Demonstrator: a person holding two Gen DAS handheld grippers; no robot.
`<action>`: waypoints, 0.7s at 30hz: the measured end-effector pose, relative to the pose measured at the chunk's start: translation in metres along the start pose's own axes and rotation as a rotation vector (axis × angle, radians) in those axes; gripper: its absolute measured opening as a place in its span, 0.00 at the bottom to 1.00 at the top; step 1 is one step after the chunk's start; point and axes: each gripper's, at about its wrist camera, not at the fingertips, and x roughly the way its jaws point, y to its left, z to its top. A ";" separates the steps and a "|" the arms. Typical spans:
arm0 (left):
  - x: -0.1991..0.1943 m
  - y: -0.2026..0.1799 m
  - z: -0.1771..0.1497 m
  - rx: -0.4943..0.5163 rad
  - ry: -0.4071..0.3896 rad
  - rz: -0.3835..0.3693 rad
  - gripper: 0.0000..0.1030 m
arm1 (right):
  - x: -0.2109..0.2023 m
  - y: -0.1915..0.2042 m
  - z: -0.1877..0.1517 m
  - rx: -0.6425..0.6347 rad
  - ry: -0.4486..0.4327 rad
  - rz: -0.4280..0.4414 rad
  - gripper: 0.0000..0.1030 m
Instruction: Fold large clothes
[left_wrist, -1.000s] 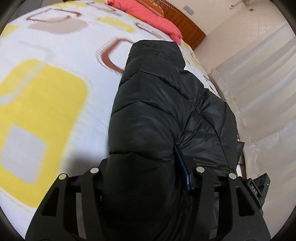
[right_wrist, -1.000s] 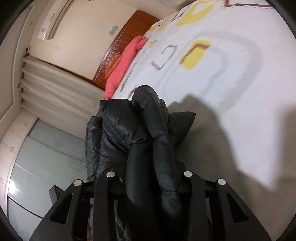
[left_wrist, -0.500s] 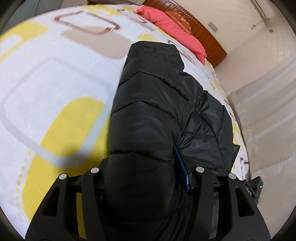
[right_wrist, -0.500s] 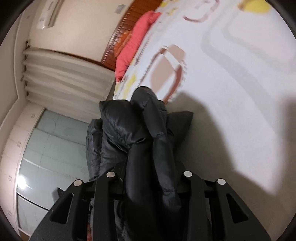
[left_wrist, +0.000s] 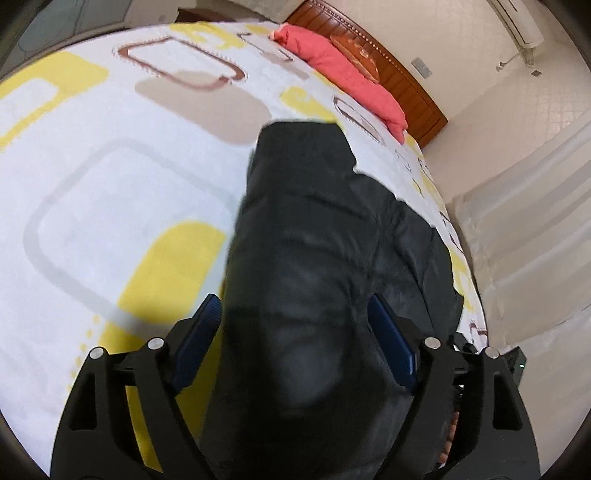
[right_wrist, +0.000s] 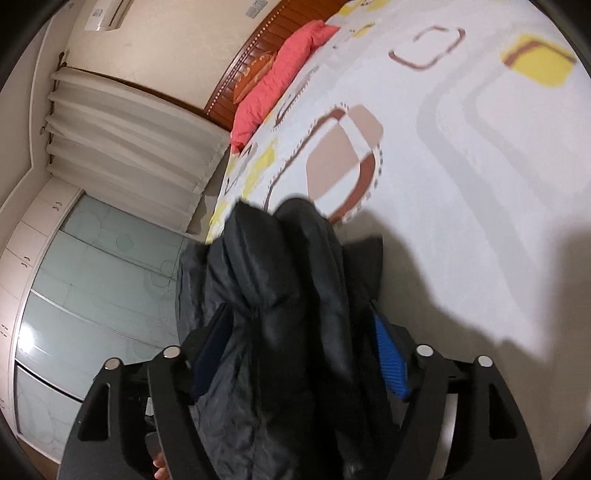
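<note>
Left claw (left_wrist: 295, 332) spread; blurred black jacket (left_wrist: 314, 229) hides beyond.

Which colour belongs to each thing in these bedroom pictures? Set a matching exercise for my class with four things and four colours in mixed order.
Things:
1. Puffy quilted jacket
2. Long pillow at the headboard
3. Carved wooden headboard
4. Ribbed finger pads of the right tool

Colours:
A. Blue
B. Reddish brown
C. Black
D. Coral red

Pairs: 1-C, 2-D, 3-B, 4-A
</note>
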 end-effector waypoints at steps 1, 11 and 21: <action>0.004 0.001 0.006 -0.012 -0.001 0.003 0.79 | 0.003 0.000 0.004 0.010 0.003 0.002 0.71; 0.048 -0.008 0.009 0.025 0.041 0.090 0.64 | 0.038 -0.016 0.014 0.088 0.053 -0.063 0.33; 0.063 0.000 0.001 0.025 0.024 0.106 0.68 | 0.045 -0.038 0.004 0.147 0.041 0.012 0.32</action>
